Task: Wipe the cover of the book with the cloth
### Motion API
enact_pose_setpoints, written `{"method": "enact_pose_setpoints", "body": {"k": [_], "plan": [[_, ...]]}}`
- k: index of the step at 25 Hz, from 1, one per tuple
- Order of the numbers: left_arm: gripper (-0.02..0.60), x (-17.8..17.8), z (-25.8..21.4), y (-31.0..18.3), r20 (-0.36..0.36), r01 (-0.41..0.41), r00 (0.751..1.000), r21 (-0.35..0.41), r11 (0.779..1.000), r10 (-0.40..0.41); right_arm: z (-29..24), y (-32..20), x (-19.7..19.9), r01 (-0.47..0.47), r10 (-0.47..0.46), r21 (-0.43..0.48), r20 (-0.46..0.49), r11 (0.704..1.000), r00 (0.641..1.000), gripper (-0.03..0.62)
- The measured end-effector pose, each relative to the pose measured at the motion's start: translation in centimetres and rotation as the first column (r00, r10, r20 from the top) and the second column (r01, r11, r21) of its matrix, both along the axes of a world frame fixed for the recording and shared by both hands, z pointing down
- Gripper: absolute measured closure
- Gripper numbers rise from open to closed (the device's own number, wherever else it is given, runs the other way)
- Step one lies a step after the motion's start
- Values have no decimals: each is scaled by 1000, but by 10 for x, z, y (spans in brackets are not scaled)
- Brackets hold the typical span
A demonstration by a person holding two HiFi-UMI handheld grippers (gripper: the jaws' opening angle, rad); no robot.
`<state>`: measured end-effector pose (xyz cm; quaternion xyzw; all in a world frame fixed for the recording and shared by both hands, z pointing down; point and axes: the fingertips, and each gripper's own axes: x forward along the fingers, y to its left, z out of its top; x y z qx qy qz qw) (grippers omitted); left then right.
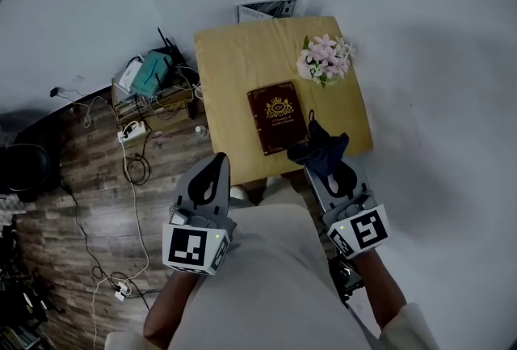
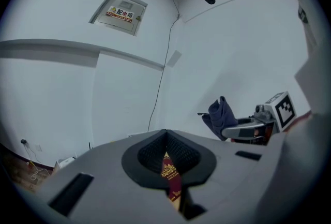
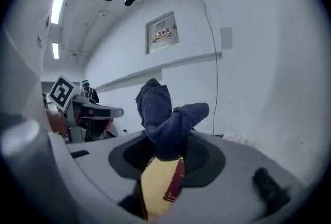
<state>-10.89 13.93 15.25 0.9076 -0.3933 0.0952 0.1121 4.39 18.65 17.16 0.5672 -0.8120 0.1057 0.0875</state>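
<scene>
A maroon book [image 1: 279, 118] with a gold crest lies flat in the middle of a small table under a yellow cover [image 1: 230, 57]. My right gripper [image 1: 321, 168] hovers at the table's near edge, just below the book, shut on a bunched dark blue cloth [image 1: 323, 148]. The cloth [image 3: 164, 119] sticks up out of its jaws, with the book's edge [image 3: 175, 182] below. My left gripper [image 1: 216, 165] hangs off the table's near left corner with its jaws together and nothing in them. A sliver of the book [image 2: 169, 174] shows through the slit.
A bunch of pink and white flowers [image 1: 325, 57] lies on the table's far right corner, close to the book. Cables, a power strip [image 1: 133, 130] and a teal box [image 1: 152, 72] clutter the wooden floor to the left. White walls stand behind and to the right.
</scene>
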Motion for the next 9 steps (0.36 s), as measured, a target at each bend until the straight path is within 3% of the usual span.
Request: {"method": "enact_pose_setpoints", "body": {"k": [9], "plan": [[575, 1, 6, -1, -15, 29, 999, -36, 999, -30, 0, 8, 9, -20, 21, 25, -52, 999, 998, 436]]}}
